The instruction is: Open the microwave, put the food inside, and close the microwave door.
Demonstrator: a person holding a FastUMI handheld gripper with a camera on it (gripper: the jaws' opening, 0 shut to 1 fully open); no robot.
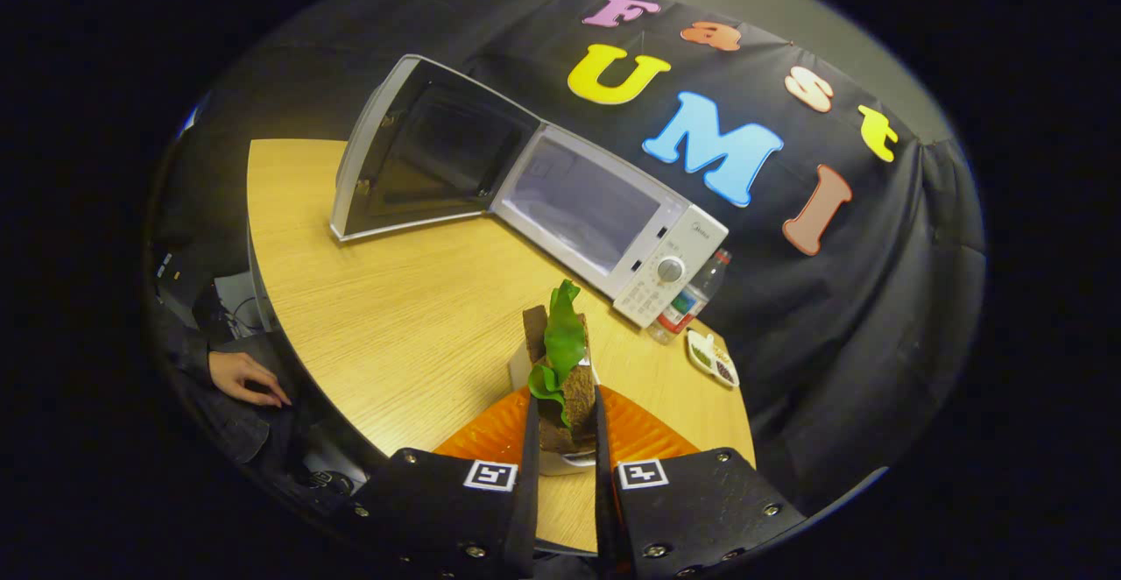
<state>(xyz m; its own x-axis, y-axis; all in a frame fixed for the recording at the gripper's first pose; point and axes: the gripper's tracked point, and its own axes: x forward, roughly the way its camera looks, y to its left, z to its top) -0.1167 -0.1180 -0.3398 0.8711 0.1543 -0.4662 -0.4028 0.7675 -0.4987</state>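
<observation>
Clamped in my hand-held gripper (pixel 563 440), the food (pixel 565 370) rides above the orange plate (pixel 490 431), ready for the microwave (pixel 604 221), whose door (pixel 420 151) stands open.

My black gripper (pixel 565 440), with black-and-white square markers, clamps brown food (pixel 569 378) topped with a green leaf. Beneath the food lies an orange ribbed plate (pixel 639 431); beyond it, a white microwave (pixel 604 221) on the pale wood-grain table (pixel 385 300).
</observation>
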